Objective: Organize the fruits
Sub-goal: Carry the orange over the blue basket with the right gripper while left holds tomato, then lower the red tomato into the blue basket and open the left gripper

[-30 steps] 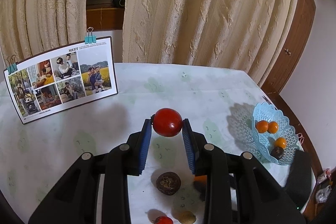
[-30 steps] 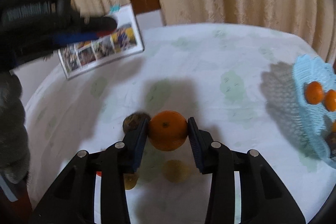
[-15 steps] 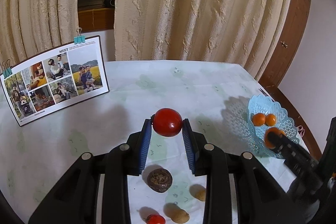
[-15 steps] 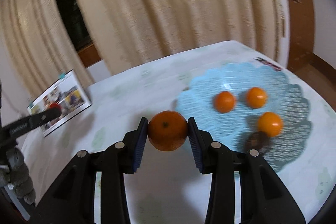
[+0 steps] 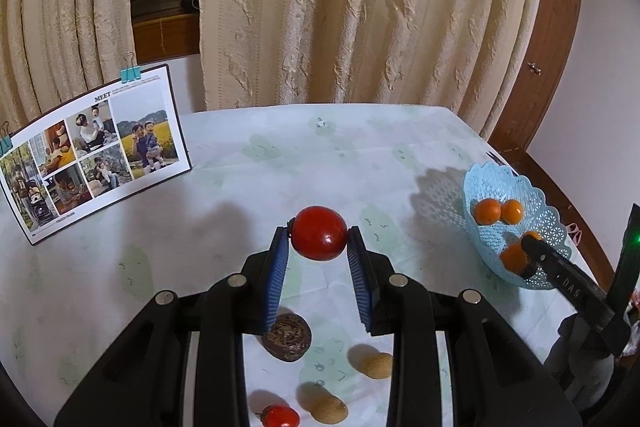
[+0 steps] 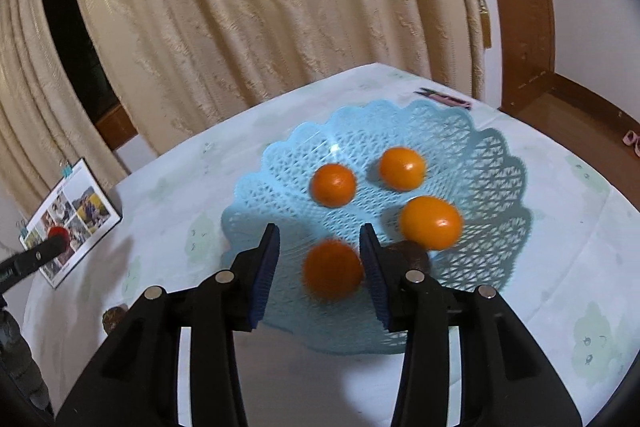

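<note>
My left gripper [image 5: 319, 235] is shut on a red tomato [image 5: 319, 231] and holds it above the table. My right gripper [image 6: 320, 231] hangs over the light blue lattice basket [image 6: 480, 147], and its jaws are opening. A blurred orange [image 6: 332, 273] sits low between them, with a gap at the left pad. In the basket lie three oranges [image 6: 333, 185] and a dark fruit [image 6: 408, 253]. The left wrist view shows the basket [image 5: 492, 173] at far right, with the right gripper [image 5: 526, 259] inside it.
Below my left gripper the table carries a wrinkled dark brown fruit [image 5: 287, 337], two tan round fruits [image 5: 374, 365], and a small red tomato [image 5: 280, 415]. A clipped photo board [image 5: 96, 151] stands at back left. Curtains hang behind the table, and a wooden door is at right.
My right gripper swung from the loose fruits to above the basket with the orange, and its jaws have parted from the orange. The left gripper still grips the tomato and has shifted slightly.
</note>
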